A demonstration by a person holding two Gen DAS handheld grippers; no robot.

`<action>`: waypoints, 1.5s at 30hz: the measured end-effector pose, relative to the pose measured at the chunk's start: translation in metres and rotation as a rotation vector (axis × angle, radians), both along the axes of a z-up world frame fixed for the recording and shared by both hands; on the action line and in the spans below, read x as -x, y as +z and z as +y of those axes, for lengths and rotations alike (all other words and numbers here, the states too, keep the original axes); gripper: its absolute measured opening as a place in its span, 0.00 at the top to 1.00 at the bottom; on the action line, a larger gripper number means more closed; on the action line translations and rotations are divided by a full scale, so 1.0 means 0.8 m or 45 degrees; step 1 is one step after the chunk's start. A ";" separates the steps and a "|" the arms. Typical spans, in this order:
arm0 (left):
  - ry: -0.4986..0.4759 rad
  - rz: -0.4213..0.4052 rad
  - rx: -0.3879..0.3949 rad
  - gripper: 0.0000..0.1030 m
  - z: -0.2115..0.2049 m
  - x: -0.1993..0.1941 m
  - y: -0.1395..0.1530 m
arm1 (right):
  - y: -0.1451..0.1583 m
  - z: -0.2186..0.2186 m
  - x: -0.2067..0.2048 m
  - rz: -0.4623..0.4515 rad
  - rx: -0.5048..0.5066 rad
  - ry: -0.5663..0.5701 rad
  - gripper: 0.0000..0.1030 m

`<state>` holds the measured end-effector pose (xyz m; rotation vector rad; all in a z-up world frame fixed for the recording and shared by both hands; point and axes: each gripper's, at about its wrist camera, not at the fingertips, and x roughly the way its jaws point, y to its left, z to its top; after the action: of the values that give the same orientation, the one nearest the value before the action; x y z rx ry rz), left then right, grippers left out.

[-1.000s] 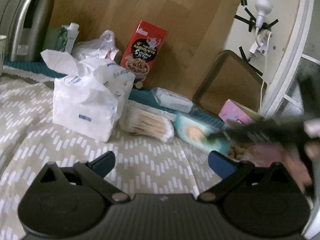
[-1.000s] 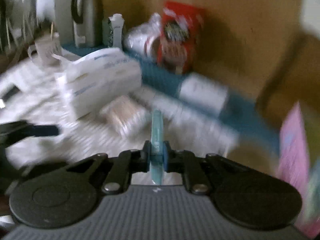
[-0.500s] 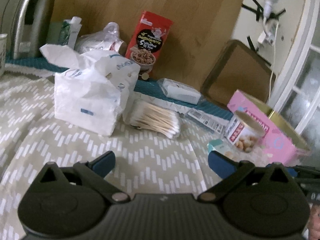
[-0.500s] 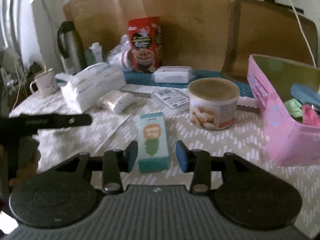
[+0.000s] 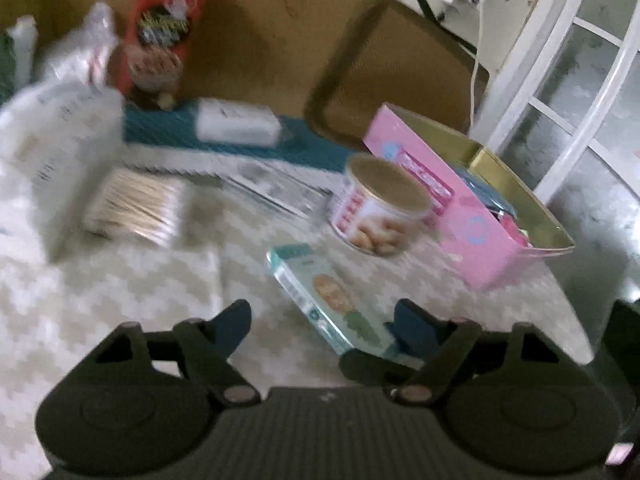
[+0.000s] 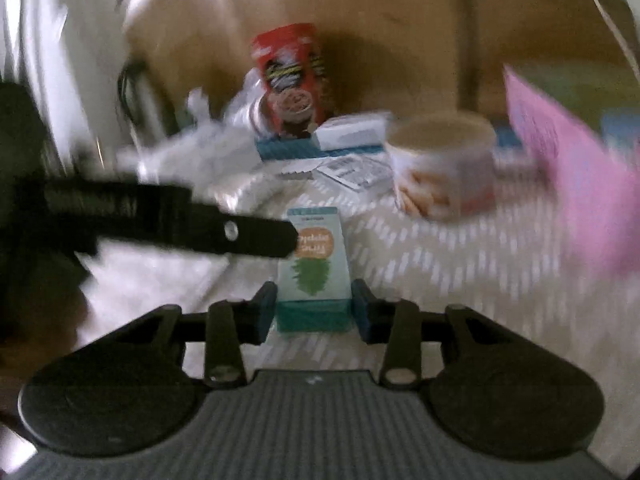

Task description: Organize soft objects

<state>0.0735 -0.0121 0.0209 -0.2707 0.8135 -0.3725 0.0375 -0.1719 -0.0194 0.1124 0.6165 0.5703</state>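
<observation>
Since half a second ago the left gripper (image 5: 322, 322) has swung toward the flat teal packet printed with an orange circle and a green leaf (image 5: 330, 294), which now lies between its wide-spread blue fingers (image 5: 234, 324), while the right gripper (image 6: 314, 310) has closed in so that its blue fingers (image 6: 264, 312) bracket the packet's near end, seemingly touching both sides, though motion blur leaves the contact uncertain. The packet lies flat on the tabletop covered in a beige cloth with a white chevron pattern (image 5: 120, 288). In the right wrist view the left gripper's black arm reaches in from the left, its tip over the packet's far left corner. Just beyond the packet stands a round tin with a tan lid (image 5: 380, 208), and beside it an open pink box with a gold interior (image 5: 460, 216) holding coloured items. A bundle of cotton swabs (image 5: 136, 210) lies well apart to the left.
</observation>
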 end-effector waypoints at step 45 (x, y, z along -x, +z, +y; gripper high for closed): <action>-0.165 -0.357 -0.409 0.41 -0.206 -0.005 0.088 | 0.036 -0.192 0.046 -0.332 -0.248 -0.675 0.56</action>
<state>0.0772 -0.1771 0.0915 0.1333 0.6035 -0.3847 0.0008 -0.3255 0.0097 0.3666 0.2565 0.1234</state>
